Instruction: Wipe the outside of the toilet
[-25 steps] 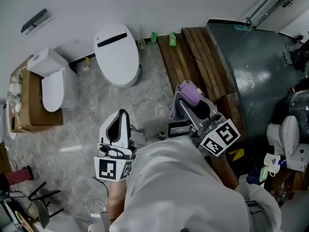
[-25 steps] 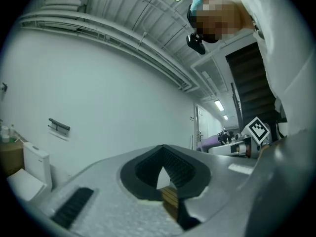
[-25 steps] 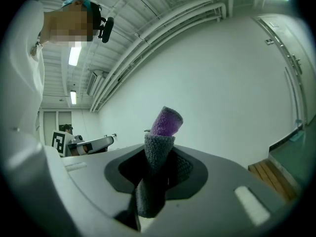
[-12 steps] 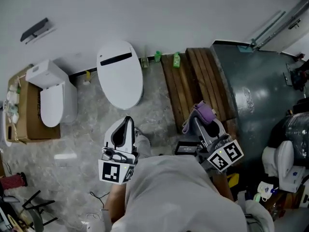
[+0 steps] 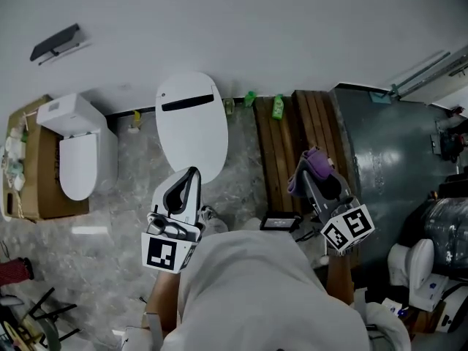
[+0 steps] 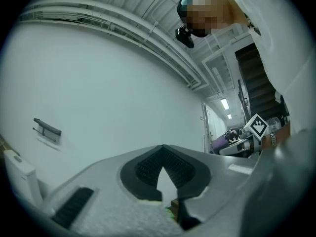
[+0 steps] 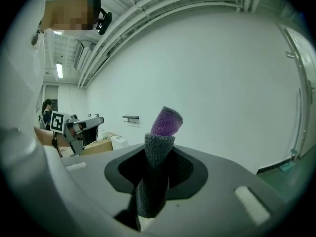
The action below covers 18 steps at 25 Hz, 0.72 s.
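**A:** Where's the toilet?

**B:** Toilet (image 5: 191, 126) sits far, by the wall, lid down. Both claws are near and well apart from it. Nothing is touching porcelain, so I judge this to be the approach, before any wiping.

**A:** Claws?

**B:** Right claw (image 7: 157, 174) is pinching the cloth (image 7: 167, 122), with a wad sticking out past the tips. Left claw (image 6: 162, 154) is pressed together and looks empty. There's a green fleck low behind its pads, probably background, but the view is poor there.

**A:** How to do this step well?

**B:** My read:
- Carry the right claw far and left across the floor (image 5: 241, 170).
- Lead with the free wad so cloth meets the shell first, not hard plastic.
- Start on the lid top, then go down the sides to the base.
- Hold a firm pinch. The wad is short and could drag out on a curved flank.
- Park the left claw clear of the sweep.
- A second toilet (image 5: 77, 156) stands far left. The lid-down one is closer, so I'd take it as the target.
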Tool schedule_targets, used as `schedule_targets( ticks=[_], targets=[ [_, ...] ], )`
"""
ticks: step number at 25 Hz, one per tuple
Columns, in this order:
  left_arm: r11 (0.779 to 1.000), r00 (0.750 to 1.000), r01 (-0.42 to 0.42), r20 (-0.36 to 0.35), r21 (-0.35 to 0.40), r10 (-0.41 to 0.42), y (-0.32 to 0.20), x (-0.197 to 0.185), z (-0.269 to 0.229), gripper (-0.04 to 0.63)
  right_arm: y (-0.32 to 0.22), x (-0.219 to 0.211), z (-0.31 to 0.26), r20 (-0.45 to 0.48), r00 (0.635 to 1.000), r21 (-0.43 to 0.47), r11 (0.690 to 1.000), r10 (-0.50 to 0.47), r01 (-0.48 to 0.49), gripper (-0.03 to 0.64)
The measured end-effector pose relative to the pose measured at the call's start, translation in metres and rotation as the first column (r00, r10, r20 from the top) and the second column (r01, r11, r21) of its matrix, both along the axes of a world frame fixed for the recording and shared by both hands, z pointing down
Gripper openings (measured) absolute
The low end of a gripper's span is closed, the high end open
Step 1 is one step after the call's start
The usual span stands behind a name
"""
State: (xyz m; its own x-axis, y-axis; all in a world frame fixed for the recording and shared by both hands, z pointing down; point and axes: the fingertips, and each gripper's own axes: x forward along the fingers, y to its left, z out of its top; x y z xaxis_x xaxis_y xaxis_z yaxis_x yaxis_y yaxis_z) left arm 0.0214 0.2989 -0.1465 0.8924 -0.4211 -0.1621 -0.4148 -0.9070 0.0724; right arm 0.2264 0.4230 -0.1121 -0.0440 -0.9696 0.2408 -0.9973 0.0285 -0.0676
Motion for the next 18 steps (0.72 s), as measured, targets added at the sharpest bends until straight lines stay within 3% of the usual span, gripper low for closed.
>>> schedule_targets(
  ticks=[7,12,15,18],
  targets=[
    [0.995,0.995,0.096,-0.022,-0.033,-0.097,-0.053,-0.022,0.000,0.005,-0.077,0.001,-0.005,-0.114,0.987,-0.075,0.992,-0.112,0.104,0.100],
    [0.981,0.982,0.189,-0.020,-0.051,-0.190,-0.082,-0.026,0.005,0.005,-0.142,0.011,0.000,-0.197,0.945,-0.141,0.961,-0.262,0.237,0.100],
    [0.958,0.960,0.280,0.001,-0.057,-0.281,-0.108,-0.024,0.012,0.005,-0.196,0.021,0.003,-0.221,0.907,-0.159,0.931,-0.359,0.330,0.101],
    [0.912,0.914,0.405,0.013,-0.058,-0.405,-0.133,-0.016,0.013,0.005,-0.253,0.038,0.011,-0.238,0.853,-0.190,0.883,-0.465,0.429,0.101]
  ],
)
